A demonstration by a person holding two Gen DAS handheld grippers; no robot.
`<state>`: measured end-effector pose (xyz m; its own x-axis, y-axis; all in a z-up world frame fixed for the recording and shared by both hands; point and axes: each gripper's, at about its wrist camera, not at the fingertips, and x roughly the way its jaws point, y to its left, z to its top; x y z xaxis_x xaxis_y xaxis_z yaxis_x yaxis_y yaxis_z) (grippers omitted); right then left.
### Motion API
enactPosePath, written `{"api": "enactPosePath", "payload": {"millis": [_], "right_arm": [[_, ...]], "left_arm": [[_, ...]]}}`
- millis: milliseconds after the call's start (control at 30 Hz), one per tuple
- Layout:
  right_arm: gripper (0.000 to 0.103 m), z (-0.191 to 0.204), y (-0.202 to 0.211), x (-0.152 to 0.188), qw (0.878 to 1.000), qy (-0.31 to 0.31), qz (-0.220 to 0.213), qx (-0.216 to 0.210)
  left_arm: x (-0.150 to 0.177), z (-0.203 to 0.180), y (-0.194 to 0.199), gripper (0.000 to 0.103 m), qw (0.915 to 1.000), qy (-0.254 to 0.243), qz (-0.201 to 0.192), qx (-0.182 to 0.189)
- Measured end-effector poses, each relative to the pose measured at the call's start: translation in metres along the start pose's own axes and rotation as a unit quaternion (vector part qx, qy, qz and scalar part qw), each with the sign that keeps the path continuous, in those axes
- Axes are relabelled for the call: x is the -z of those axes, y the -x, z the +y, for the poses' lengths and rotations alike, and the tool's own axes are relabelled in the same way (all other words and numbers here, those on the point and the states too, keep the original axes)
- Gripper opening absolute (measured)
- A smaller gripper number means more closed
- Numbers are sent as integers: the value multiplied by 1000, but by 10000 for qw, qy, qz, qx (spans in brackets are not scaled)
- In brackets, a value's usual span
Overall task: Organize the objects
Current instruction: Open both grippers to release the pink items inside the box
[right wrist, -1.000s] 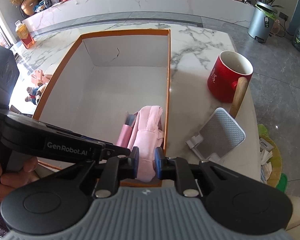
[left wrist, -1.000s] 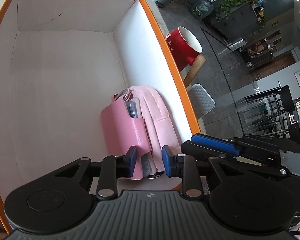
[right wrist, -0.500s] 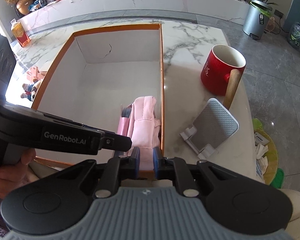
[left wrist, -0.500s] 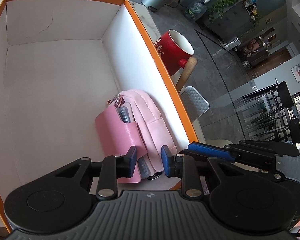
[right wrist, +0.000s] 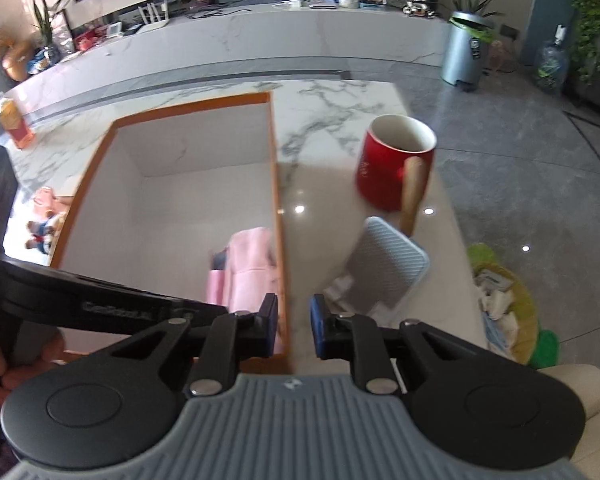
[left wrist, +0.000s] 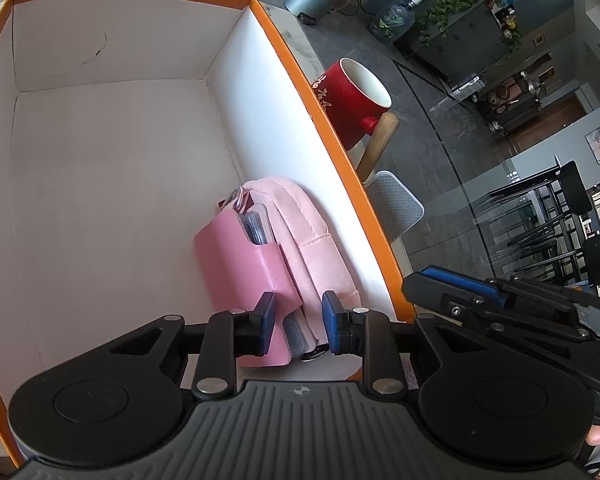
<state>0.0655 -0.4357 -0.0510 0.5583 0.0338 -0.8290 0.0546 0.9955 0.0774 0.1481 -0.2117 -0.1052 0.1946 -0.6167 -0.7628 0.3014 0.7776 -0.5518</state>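
We are keeping the left tool [left wrist: 296,328] over the near right corner of the orange box [left wrist: 328,136], its jaws partly open around the near end of the pink card holder [left wrist: 248,276] without pressing it. The holder is standing on edge beside the pink pouch [left wrist: 312,240], which is leaning on the right wall. Both are pointing their long axis from us toward the far wall.

The right tool [right wrist: 294,328] has just been opening (nothing is between its jaws); it is hovering above the box rim and the counter [right wrist: 332,104].

We are judging the pouch soft and light, the holder stiffer, so gripping across the thin sides seems safest.
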Motion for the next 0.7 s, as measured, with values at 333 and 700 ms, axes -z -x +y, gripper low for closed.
{"api": "enactPosePath", "payload": {"millis": [333, 700], "right_arm": [[5, 16, -5, 16, 9979, 30, 396, -506], [12, 12, 2, 19, 9983, -107, 247, -523]], "left_arm": [[1, 2, 5, 24, 9999, -83, 83, -95], [3, 3, 14, 24, 10000, -16, -1, -68]]}}
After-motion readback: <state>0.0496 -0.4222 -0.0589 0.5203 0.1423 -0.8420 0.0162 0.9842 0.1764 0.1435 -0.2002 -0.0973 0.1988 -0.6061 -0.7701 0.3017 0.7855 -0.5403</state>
